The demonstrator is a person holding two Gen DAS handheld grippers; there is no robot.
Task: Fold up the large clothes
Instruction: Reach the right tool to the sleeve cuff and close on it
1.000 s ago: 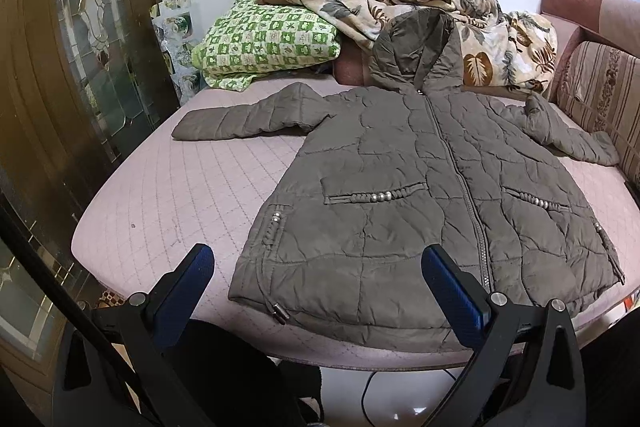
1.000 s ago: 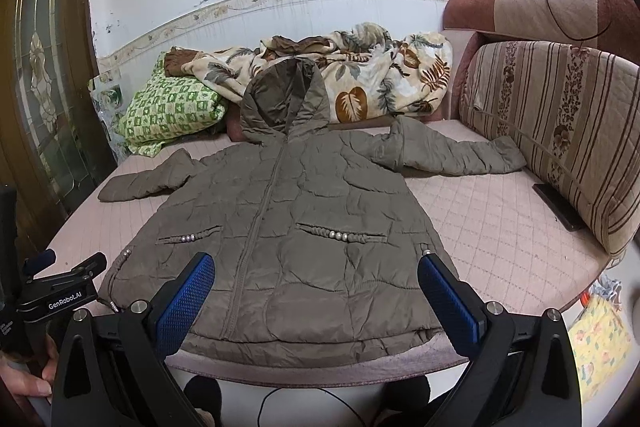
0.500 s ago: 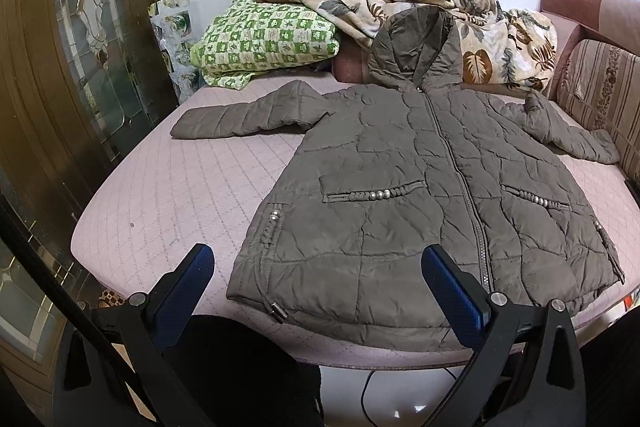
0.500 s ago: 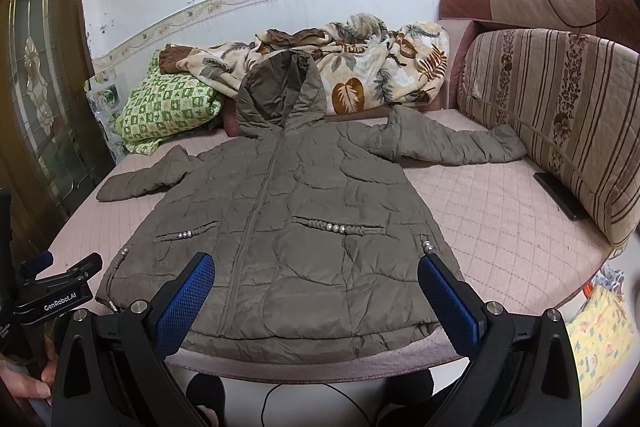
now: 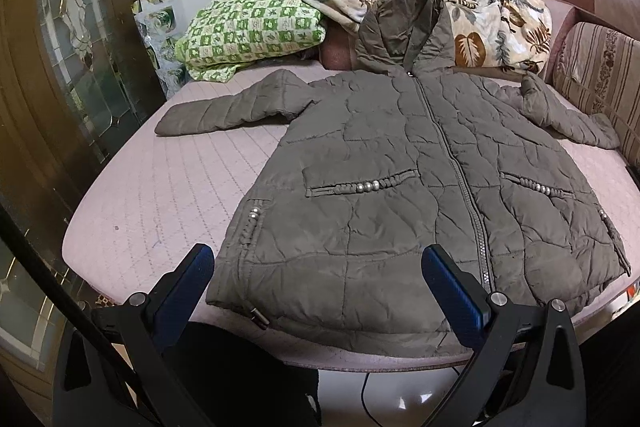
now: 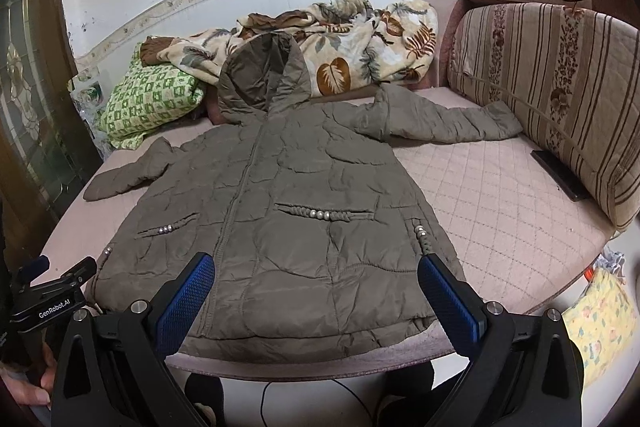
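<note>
A large olive-grey quilted hooded coat [image 5: 400, 195] lies flat, front up and zipped, on a pink quilted bed [image 5: 152, 203], sleeves spread to both sides and hood toward the wall. It also shows in the right wrist view [image 6: 280, 227]. My left gripper [image 5: 318, 267] is open and empty, above the coat's left hem at the bed's front edge. My right gripper [image 6: 316, 275] is open and empty, above the coat's right hem. The left gripper also shows at the lower left of the right wrist view [image 6: 44, 299].
A green checked pillow [image 5: 248, 27] and a leaf-patterned blanket [image 5: 472, 19] lie at the bed's head. A striped cushion [image 6: 552, 91] lines the right side, with a dark flat device [image 6: 560, 175] by it. A glass-panelled door [image 5: 60, 67] stands left. A yellow cloth [image 6: 600, 315] lies lower right.
Both grippers have moved forward and a little lower toward the coat's hem. The coat has not moved. Both stay open.
</note>
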